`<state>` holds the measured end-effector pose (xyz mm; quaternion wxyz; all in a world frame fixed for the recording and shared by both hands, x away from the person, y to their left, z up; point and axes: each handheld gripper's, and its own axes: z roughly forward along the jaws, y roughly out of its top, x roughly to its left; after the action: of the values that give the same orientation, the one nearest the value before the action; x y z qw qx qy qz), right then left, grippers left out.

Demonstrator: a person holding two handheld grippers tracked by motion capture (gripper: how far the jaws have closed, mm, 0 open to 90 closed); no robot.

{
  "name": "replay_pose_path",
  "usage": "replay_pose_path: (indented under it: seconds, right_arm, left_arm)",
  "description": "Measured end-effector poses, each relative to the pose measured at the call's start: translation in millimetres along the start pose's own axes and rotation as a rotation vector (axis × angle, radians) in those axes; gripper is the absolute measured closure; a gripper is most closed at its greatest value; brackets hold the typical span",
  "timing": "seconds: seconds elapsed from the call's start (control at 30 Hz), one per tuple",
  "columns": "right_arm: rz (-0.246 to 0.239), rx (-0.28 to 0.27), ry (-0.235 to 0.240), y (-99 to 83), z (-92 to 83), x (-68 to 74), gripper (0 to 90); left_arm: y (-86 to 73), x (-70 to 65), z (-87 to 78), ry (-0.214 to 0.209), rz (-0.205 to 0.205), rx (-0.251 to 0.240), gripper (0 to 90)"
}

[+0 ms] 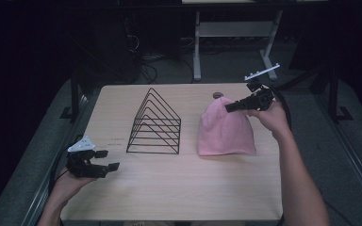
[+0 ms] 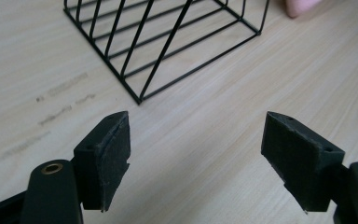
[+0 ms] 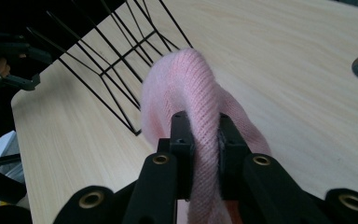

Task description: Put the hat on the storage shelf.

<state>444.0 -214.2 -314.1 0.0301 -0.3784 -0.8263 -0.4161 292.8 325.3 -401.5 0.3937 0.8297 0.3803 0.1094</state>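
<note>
Pinching a fold near the crown of the pink knit hat (image 3: 186, 88), my right gripper (image 1: 230, 108) has its jaws clamped on the fabric, and the hat hangs stretched from that grip with its brim resting on the table (image 1: 179, 188), just right of the black wire rack (image 1: 154, 123). My left gripper (image 2: 196, 154) waits near the table's left front corner with its jaws spread wide and nothing between them, the rack's corner ahead of it. To do this lift well, I judge the grip must stay firm — knit slides easily between flat pads. I would raise the hat straight until the brim clears the wood, then carry it over the rack's peak without dragging across the wires — the left gripper can steady the rack's base if it shifts.
</note>
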Motion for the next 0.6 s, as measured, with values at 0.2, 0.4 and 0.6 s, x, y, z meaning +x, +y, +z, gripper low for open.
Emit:
replay_pose_path:
  seconds: [0.2, 0.4, 0.6]
  right_arm:
    - [-0.041, -0.006, -0.014, 14.6, -9.7, 11.4, 80.1]
    - [-0.063, -0.031, -0.02, 28.4, -20.9, 20.8, 80.0]
    - [-0.087, -0.053, -0.02, 36.6, -28.0, 27.4, 80.0]
  left_arm:
    - [14.4, 4.1, -6.8, -0.021, 0.04, 0.01, 24.0]
    - [31.0, 7.2, -12.7, -0.057, 0.06, -0.011, 24.0]
    - [45.8, 9.6, -19.8, -0.064, 0.08, -0.022, 23.9]
